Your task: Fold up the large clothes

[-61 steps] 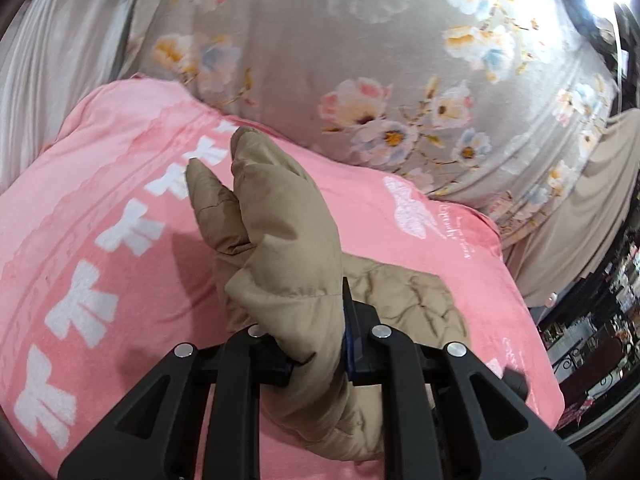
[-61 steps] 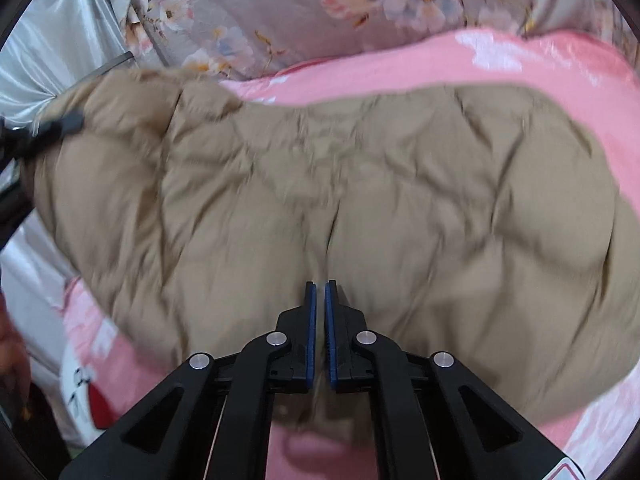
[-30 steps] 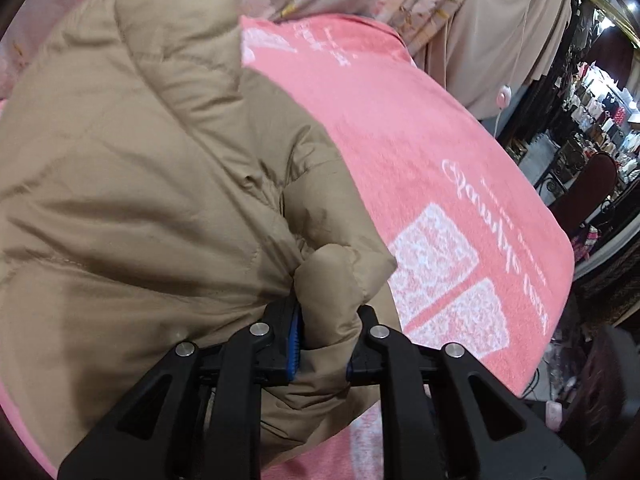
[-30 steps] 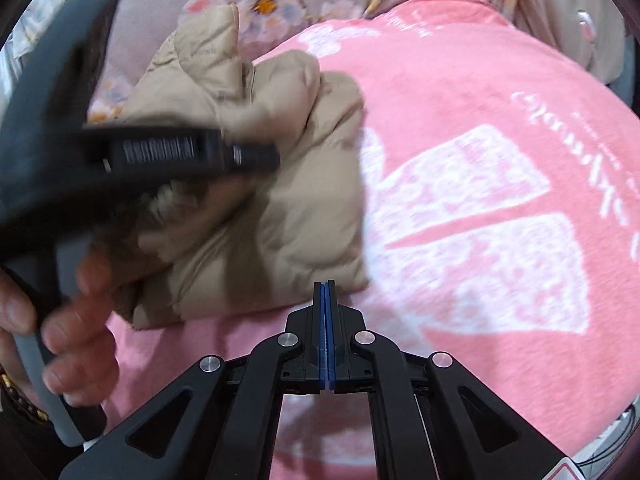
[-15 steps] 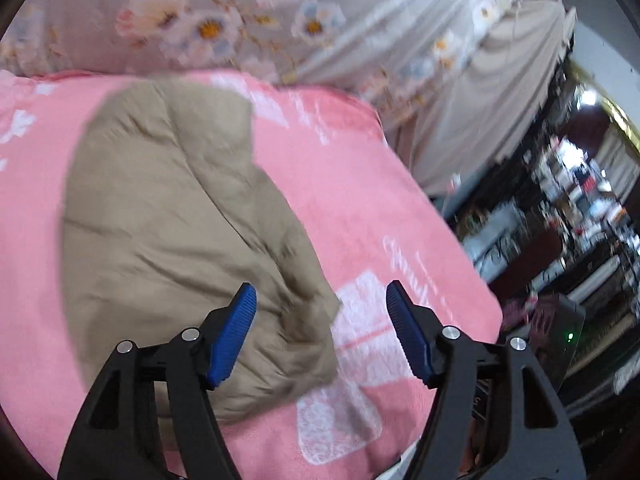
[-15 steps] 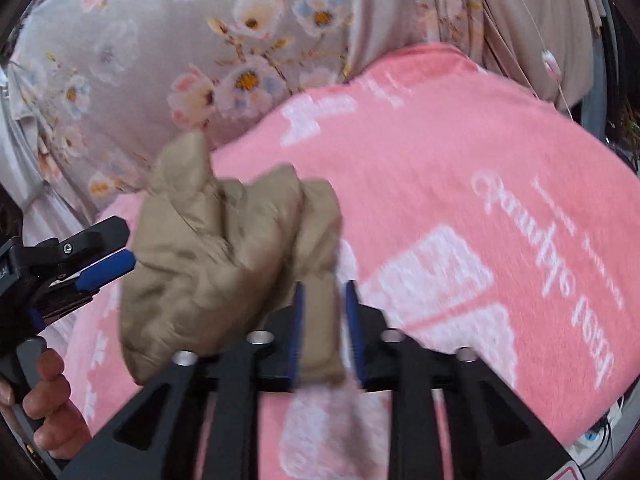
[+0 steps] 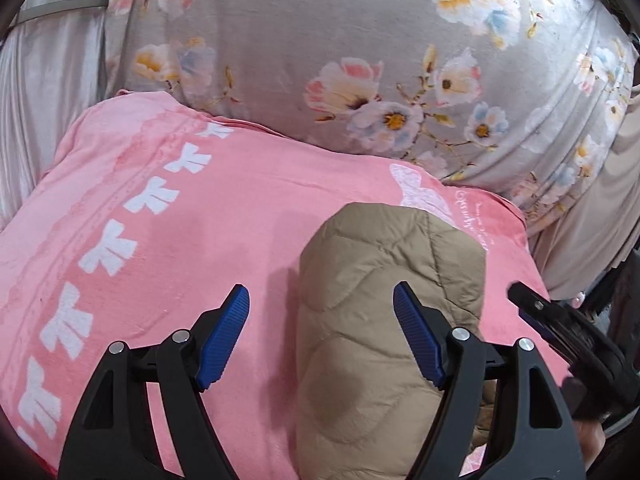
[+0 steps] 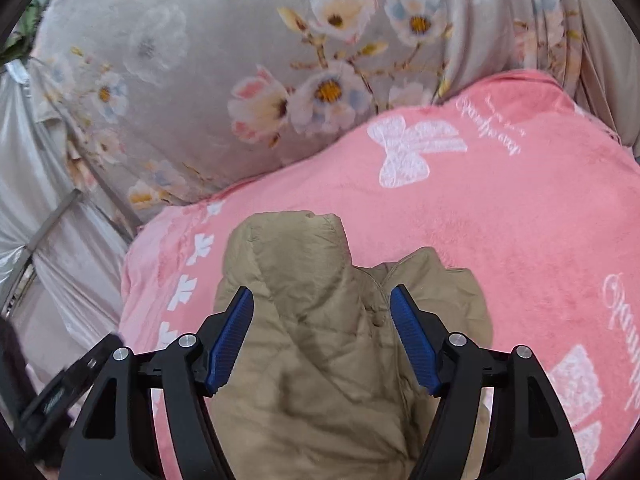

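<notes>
Jacket (image 8: 320, 352) lies folded into a compact bundle on the pink blanket (image 7: 192, 248), lower centre; left tool (image 7: 320, 336) and right tool (image 8: 322, 336) have just opened wide, empty (folding looks essentially done).

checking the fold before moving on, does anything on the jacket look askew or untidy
Mostly neat. In the right wrist view one flap of the tan jacket sticks up unevenly at its far end, on the pink blanket.

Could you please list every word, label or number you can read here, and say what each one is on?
White cursive script on the pink blanket, beside the white bow print: too distorted to read.
More white script at the blanket's right edge: cut off, unreadable.
Small label on the left gripper: too blurred to read.
Tan jacket: no text visible.
</notes>
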